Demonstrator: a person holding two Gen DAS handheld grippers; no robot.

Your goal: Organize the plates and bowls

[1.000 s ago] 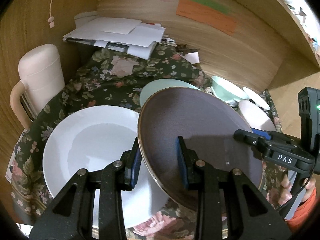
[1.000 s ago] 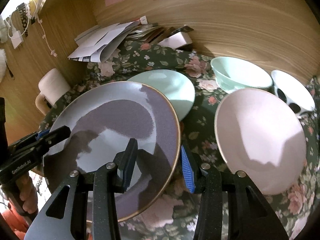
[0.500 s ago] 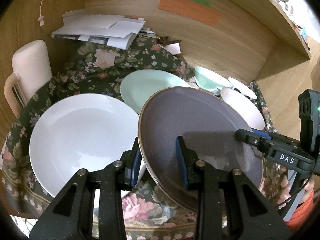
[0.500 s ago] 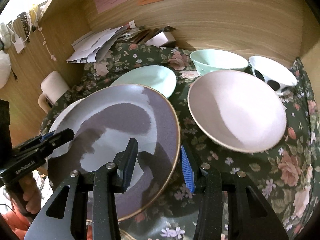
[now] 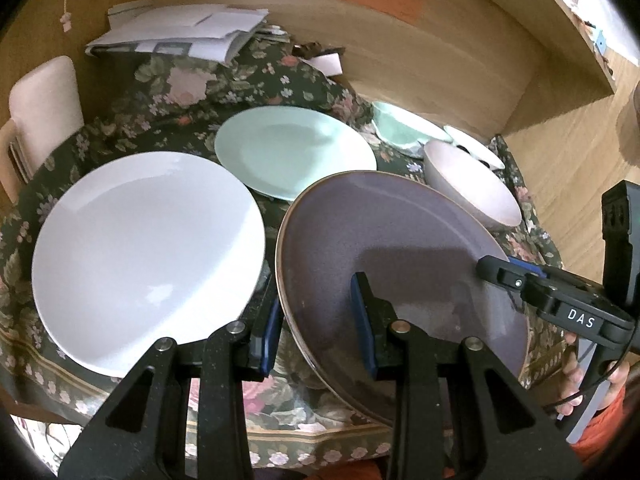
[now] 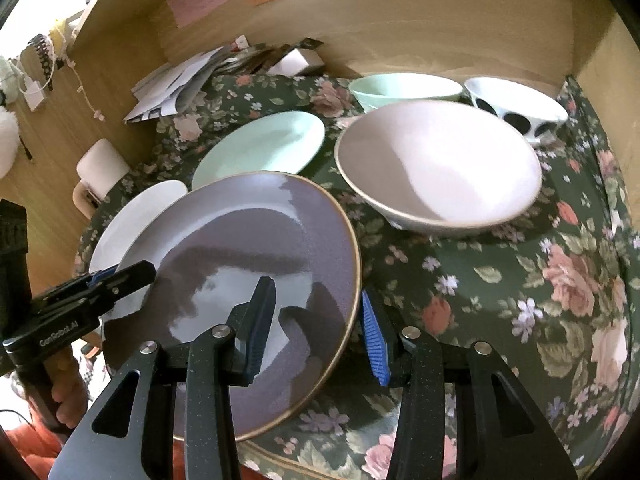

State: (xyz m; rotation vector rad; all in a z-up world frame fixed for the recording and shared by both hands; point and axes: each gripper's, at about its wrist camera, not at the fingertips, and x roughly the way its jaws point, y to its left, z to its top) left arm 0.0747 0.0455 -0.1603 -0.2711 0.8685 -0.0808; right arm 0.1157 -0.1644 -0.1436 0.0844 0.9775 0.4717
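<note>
A grey-purple plate with a gold rim (image 5: 384, 240) (image 6: 248, 248) is held in the air by both grippers, above the front of the table. My left gripper (image 5: 316, 316) is shut on its left rim. My right gripper (image 6: 316, 320) is shut on its right rim. A large white plate (image 5: 144, 248) (image 6: 136, 216) lies to its left on the floral cloth. A mint plate (image 5: 296, 152) (image 6: 260, 144) lies behind. A pink bowl (image 5: 476, 188) (image 6: 436, 164), a mint bowl (image 5: 404, 128) (image 6: 404, 88) and a white bowl with black spots (image 5: 472, 148) (image 6: 516, 108) stand at the right.
The table carries a dark floral cloth (image 6: 520, 280). A pile of papers (image 5: 180, 36) (image 6: 180, 84) lies at the back left. A pink mug (image 5: 40, 112) (image 6: 100, 172) stands at the left edge. A wooden wall (image 5: 440, 52) closes the back.
Both grippers have pulled back and up with the grey-purple plate, away from the white plate. The white plate and the mint plate now show in full.
</note>
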